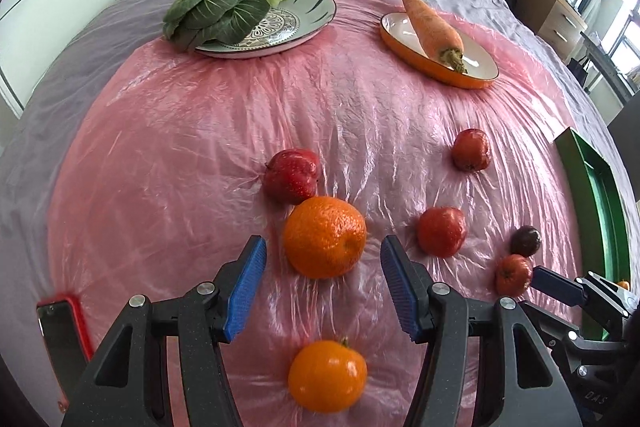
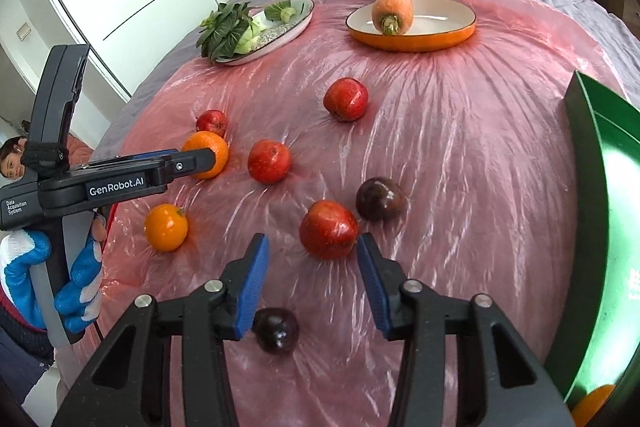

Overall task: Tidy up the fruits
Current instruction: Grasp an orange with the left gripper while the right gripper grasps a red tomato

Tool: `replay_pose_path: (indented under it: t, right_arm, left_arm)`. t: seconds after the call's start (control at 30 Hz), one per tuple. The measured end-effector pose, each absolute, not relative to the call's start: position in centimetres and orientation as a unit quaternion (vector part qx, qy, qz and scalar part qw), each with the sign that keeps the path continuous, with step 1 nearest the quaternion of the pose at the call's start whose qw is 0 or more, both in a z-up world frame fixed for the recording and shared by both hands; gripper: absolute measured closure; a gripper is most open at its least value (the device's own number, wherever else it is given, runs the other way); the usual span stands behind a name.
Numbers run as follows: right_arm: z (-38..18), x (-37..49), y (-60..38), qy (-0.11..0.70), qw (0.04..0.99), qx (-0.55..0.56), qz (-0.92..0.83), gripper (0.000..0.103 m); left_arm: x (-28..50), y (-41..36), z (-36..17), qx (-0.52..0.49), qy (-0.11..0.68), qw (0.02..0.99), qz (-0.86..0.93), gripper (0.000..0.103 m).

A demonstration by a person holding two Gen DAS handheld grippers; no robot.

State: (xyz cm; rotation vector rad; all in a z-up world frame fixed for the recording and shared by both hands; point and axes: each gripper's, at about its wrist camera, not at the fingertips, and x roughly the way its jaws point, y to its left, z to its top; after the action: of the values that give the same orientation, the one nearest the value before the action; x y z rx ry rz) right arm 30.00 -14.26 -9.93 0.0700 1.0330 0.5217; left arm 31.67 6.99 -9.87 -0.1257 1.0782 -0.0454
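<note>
Two grippers hover low over a pink plastic sheet spread on a bed. The left gripper has its jaws apart, and an orange lies on the sheet just beyond the blue pads, between their lines, touching neither. A second, smaller orange fruit lies nearer, under the gripper body. A red apple sits just behind the orange, touching or nearly touching it.

The right gripper also has its jaws apart. A red apple lies just ahead of its pads, unclamped. A dark plum sits beside that apple to the right; another plum lies near the left pad. Two more apples lie farther out.

At the far end, a patterned plate holds leafy greens, and an orange dish holds a carrot. A green tray stands at the right edge with an orange fruit in its near corner.
</note>
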Motion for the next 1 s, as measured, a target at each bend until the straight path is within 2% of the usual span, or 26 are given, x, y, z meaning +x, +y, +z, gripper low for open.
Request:
replay_pose_path:
  t: [0.23,0.27,0.33,0.57,0.6,1.0]
  right_arm:
    - [-10.8,30.8,-14.2,0.491,0.834,0.041,0.247,0.039]
    - [-11.0,30.9,-14.3,0.492,0.833,0.043,0.248,0.045]
    - [-11.2,31.1,-14.4,0.493,0.833,0.048,0.248,0.046]
    - [-11.9,31.6,-14.5,0.495,0.832,0.058,0.245,0.049]
    - [-11.9,31.6,-14.5,0.495,0.832,0.057,0.244,0.055]
    - [-10.7,30.7,-15.0,0.482,0.834,0.072,0.259,0.056]
  left_arm:
    - [32.2,7.1,-10.8,-0.062,0.518,0.853,-0.017,0.051]
    - [32.2,7.1,-10.8,-0.062,0.517,0.853,-0.017,0.053]
    - [32.4,7.2,-11.0,-0.065,0.518,0.853,-0.016,0.059]
    - [32.5,7.2,-11.2,-0.068,0.518,0.853,-0.022,0.064]
    - [32.4,7.3,-11.2,-0.070,0.517,0.853,-0.022,0.064]
    - [30.9,8.4,-9.8,-0.104,0.506,0.856,-0.026,0.065]
